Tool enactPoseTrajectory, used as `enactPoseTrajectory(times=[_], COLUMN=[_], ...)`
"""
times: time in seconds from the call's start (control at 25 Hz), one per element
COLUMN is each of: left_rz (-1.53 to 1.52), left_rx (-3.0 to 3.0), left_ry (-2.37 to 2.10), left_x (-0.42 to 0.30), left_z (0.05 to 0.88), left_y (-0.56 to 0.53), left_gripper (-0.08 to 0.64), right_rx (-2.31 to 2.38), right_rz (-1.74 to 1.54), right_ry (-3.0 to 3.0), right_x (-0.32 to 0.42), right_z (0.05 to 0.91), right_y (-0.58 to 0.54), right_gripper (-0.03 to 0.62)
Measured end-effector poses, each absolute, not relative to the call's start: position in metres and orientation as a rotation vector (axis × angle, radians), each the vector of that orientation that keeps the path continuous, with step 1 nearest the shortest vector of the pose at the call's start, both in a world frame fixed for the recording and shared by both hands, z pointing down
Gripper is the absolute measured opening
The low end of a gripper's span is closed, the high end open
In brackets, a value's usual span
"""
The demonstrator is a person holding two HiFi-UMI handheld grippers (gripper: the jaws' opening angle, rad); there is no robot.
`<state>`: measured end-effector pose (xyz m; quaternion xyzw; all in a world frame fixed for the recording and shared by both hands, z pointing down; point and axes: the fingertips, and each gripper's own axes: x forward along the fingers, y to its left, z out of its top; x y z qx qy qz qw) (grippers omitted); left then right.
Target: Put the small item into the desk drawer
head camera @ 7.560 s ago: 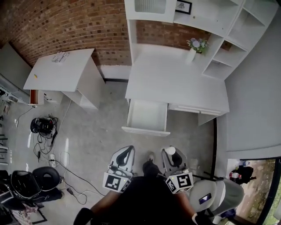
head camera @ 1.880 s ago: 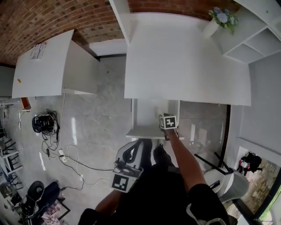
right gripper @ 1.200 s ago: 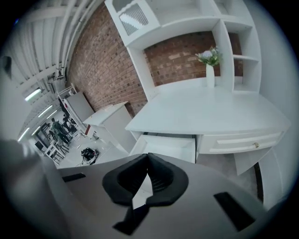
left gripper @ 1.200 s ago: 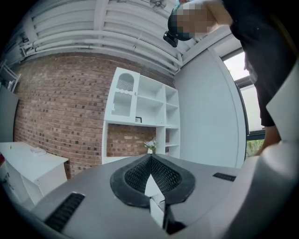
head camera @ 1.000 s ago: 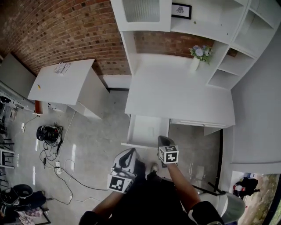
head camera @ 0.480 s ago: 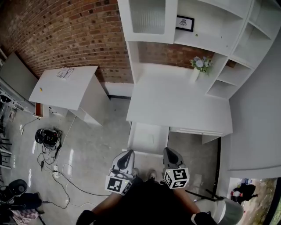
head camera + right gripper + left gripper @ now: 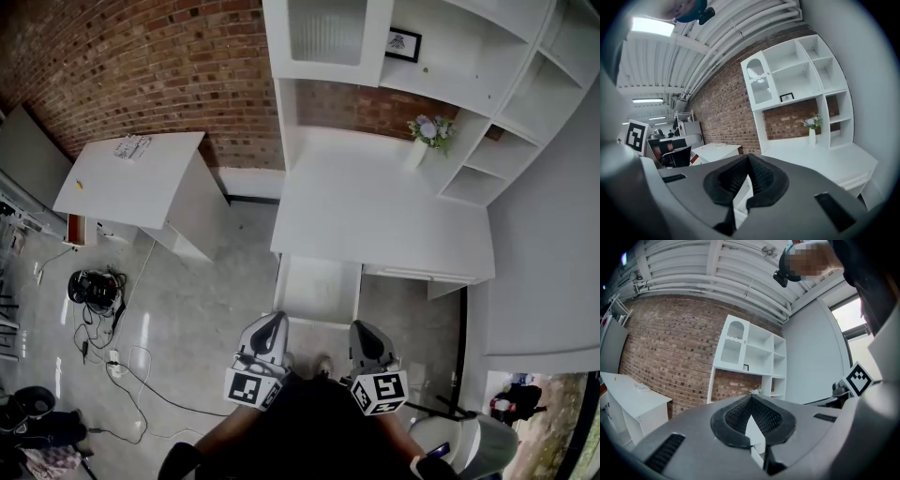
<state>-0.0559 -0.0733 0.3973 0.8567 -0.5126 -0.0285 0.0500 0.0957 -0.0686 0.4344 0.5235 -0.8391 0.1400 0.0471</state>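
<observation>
The white desk [image 7: 375,202] has its drawer [image 7: 284,286] pulled open toward me, in the lower middle of the head view. I cannot make out the small item inside it. My left gripper [image 7: 273,320] hangs shut just short of the drawer's front left corner, with nothing between its pads. My right gripper [image 7: 364,328] is level with it on the right, also shut and empty. In the left gripper view the left gripper [image 7: 751,397] has its jaws meeting at the tip. The right gripper [image 7: 748,155] in its own view looks the same, facing the desk.
A white side table [image 7: 131,173] stands left of the desk against the brick wall. A vase of flowers [image 7: 427,133] stands at the desk's back right, under open shelves [image 7: 487,103]. Cables and a black headset [image 7: 92,289] lie on the floor at left.
My right gripper has drawn back from the drawer's front edge toward my body and now sits beside the left one. The left gripper has hardly moved.
</observation>
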Motion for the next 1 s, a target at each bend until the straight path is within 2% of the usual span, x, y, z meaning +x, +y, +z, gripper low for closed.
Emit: enactPoseTrajectory(times=[1.0], left_rz=[-0.082], left_rx=[2.592], left_ry=[-1.515], left_x=[-0.079], left_z=[0.408], left_y=[-0.063], left_gripper=[0.025], right_rx=[1.608], right_rz=[0.463], right_ry=[-2.562], right_x=[0.068], right_z=[0.438], right_y=[-0.066], right_gripper=[0.014])
